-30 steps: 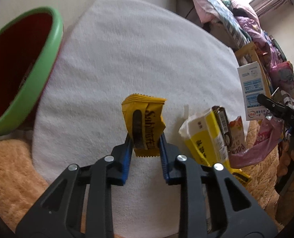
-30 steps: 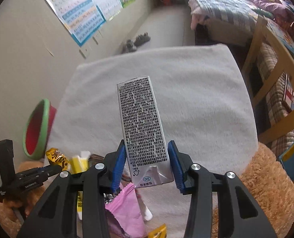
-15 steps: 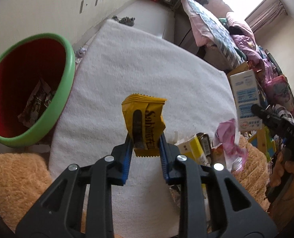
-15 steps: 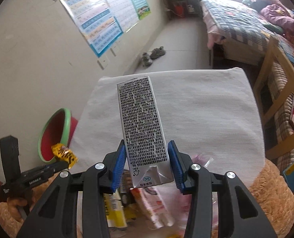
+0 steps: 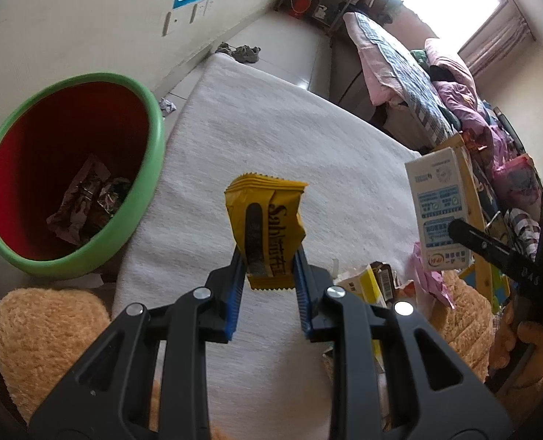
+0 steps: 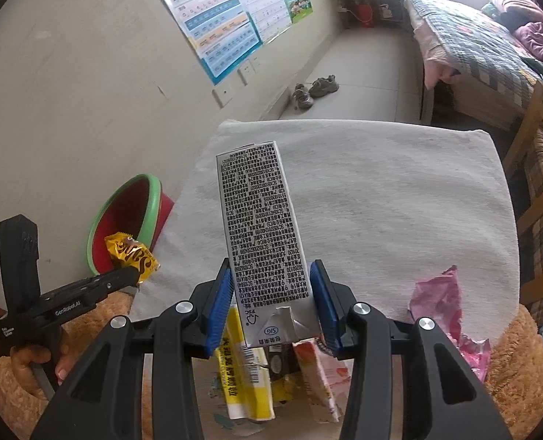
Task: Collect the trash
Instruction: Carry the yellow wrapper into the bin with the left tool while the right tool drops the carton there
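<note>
Yellow wrapper (image 5: 266, 227) gripped, carton (image 6: 262, 234) too (both aloft)

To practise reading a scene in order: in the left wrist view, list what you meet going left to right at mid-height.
Green-rimmed red plastic bin → yellow foil snack wrapper held in the left tongs → white and blue drink carton → black right tongs.
</note>
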